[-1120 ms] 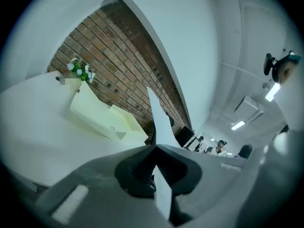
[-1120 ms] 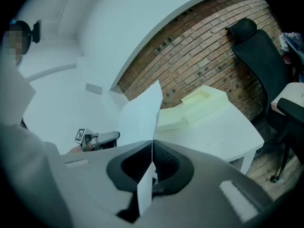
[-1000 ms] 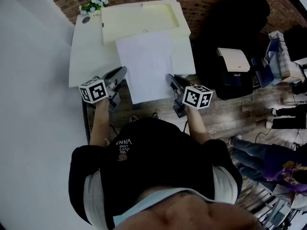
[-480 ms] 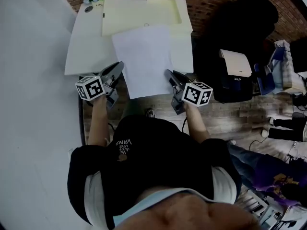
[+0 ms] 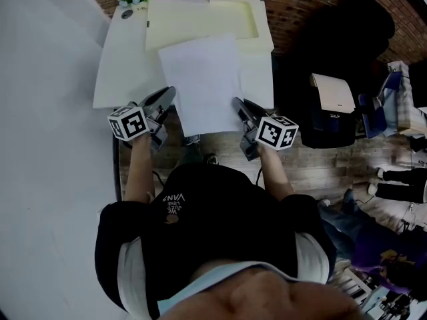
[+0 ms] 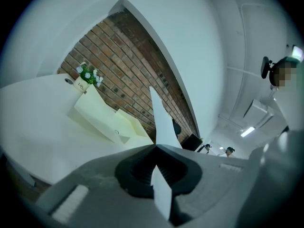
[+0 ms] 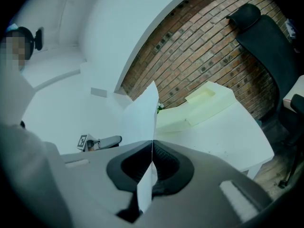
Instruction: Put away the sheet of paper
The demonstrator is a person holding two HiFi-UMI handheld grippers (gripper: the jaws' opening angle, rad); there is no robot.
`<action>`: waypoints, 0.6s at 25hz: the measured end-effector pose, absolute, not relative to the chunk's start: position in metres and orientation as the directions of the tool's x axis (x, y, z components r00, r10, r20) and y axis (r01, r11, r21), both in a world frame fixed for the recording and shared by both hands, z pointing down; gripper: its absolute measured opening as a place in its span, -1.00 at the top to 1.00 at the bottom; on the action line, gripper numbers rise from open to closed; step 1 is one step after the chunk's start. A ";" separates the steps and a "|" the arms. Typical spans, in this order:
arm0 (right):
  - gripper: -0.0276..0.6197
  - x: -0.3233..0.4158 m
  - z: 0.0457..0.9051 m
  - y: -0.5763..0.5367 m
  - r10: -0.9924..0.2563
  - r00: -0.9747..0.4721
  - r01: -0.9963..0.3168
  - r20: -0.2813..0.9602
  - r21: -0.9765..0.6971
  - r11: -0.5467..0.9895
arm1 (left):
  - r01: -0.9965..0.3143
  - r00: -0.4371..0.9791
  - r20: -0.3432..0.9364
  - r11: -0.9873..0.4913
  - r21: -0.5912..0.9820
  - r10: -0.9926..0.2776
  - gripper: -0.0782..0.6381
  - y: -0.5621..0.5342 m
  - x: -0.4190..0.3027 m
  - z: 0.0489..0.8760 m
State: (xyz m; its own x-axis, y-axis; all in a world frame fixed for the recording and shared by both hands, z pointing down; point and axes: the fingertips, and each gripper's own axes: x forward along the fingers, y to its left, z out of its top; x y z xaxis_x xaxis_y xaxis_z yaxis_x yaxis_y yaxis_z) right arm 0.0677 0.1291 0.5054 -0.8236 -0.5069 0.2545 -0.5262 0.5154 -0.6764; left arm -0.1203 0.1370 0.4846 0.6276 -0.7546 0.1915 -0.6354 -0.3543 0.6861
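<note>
Your left gripper (image 5: 168,96) is clamped shut on the near left edge of the sheet of paper (image 5: 202,79), and your right gripper (image 5: 237,104) pinches the near right edge the same way. The sheet spans between them across the bench's (image 5: 120,69) near edge, its far end over the cream tray (image 5: 193,17) at the far edge. You seem to be carrying it there. Move both hands together, level, so the paper neither tears nor sags, and lower the far end first.
</note>
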 end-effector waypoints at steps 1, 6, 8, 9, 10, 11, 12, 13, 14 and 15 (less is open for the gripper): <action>0.91 0.066 0.505 0.126 -0.511 -0.821 -0.529 0.255 -0.677 0.512 | -0.634 0.630 0.191 -0.357 0.687 -0.752 0.79 0.133 -0.122 0.484; 0.91 0.058 0.505 0.103 -0.535 -0.802 -0.553 0.265 -0.669 0.498 | -0.619 0.651 0.187 -0.372 0.691 -0.735 0.79 0.107 -0.131 0.485; 0.91 0.053 0.505 0.094 -0.542 -0.797 -0.558 0.267 -0.668 0.492 | -0.615 0.658 0.187 -0.377 0.693 -0.730 0.79 0.096 -0.135 0.484; 0.91 0.051 0.504 0.090 -0.544 -0.795 -0.559 0.267 -0.669 0.489 | -0.612 0.661 0.187 -0.378 0.695 -0.726 0.79 0.091 -0.137 0.484; 0.91 0.048 0.505 0.086 -0.547 -0.793 -0.562 0.269 -0.670 0.485 | -0.608 0.666 0.188 -0.379 0.698 -0.722 0.79 0.086 -0.139 0.484; 0.91 0.046 0.505 0.080 -0.551 -0.789 -0.566 0.272 -0.670 0.480 | -0.604 0.670 0.189 -0.380 0.700 -0.718 0.79 0.080 -0.141 0.484; 0.91 0.043 0.506 0.073 -0.555 -0.785 -0.571 0.276 -0.669 0.475 | -0.601 0.675 0.188 -0.383 0.701 -0.714 0.79 0.072 -0.145 0.485; 0.91 0.039 0.507 0.064 -0.559 -0.780 -0.577 0.280 -0.668 0.470 | -0.598 0.679 0.188 -0.386 0.702 -0.710 0.79 0.061 -0.149 0.486; 0.91 0.034 0.508 0.054 -0.562 -0.777 -0.581 0.284 -0.668 0.465 | -0.595 0.684 0.188 -0.389 0.704 -0.705 0.79 0.050 -0.154 0.487; 0.91 0.030 0.509 0.045 -0.565 -0.774 -0.584 0.286 -0.667 0.462 | -0.590 0.689 0.188 -0.391 0.706 -0.700 0.79 0.040 -0.158 0.489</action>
State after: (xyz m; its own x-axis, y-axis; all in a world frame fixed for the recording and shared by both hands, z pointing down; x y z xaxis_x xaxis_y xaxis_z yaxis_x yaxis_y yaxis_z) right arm 0.0297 0.0450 0.5086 -0.7737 -0.5651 0.2865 -0.5843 0.4616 -0.6675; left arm -0.1582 0.0399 0.4889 0.6887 -0.7002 0.1880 -0.5904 -0.3912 0.7059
